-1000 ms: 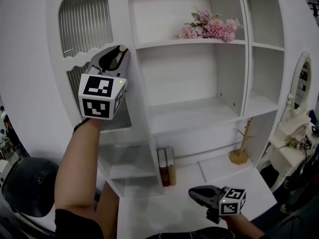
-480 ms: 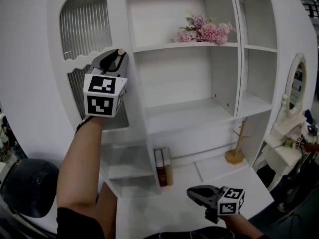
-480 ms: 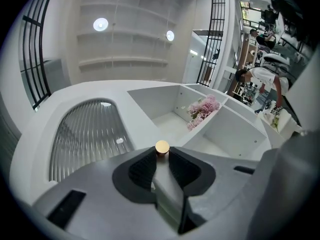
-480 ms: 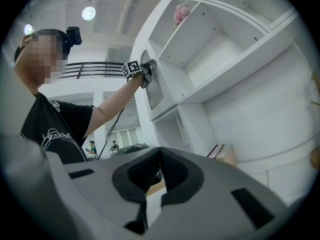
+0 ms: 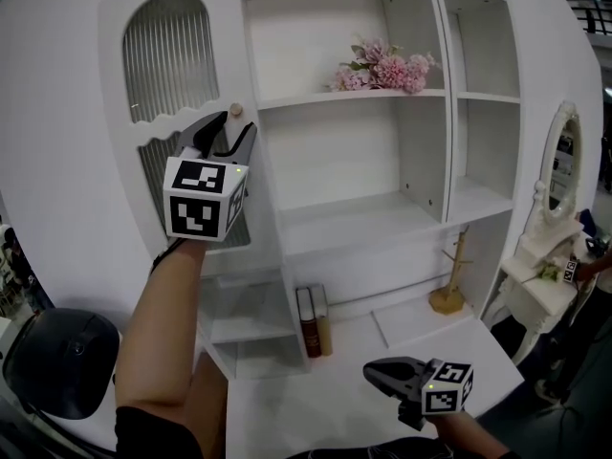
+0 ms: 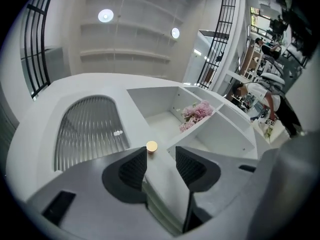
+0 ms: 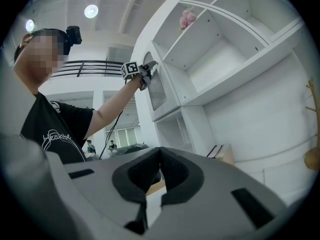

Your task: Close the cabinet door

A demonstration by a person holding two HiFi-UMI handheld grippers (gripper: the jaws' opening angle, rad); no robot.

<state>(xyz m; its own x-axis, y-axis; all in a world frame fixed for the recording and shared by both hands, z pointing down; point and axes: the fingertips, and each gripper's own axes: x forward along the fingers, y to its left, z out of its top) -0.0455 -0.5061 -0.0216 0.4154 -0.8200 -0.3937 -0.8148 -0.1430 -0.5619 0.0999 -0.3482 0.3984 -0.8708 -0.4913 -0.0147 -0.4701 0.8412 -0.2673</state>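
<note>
Two grippers in sight. Left gripper up at the right edge of the white cabinet door with the arched ribbed-glass pane, on the left side of the tall white shelf unit. Jaws opening, standing well apart, pads pressing on nothing. Small round tan knob of the door just past the tip of the left-hand jaw, close to it but clear of both pads. White strip below the knob running back between the jaws. Door lying flat along the unit's front in the head view; fully shut or a crack ajar, cannot tell. Right gripper low and near, over the white table, well apart from the door. Jaws together at the tips, nothing between them. Bunch of pink flowers on the upper shelf, right of the door. Dark red and tan books upright at the far side of the table, under the shelves. Pale wooden peg stand further right.
</note>
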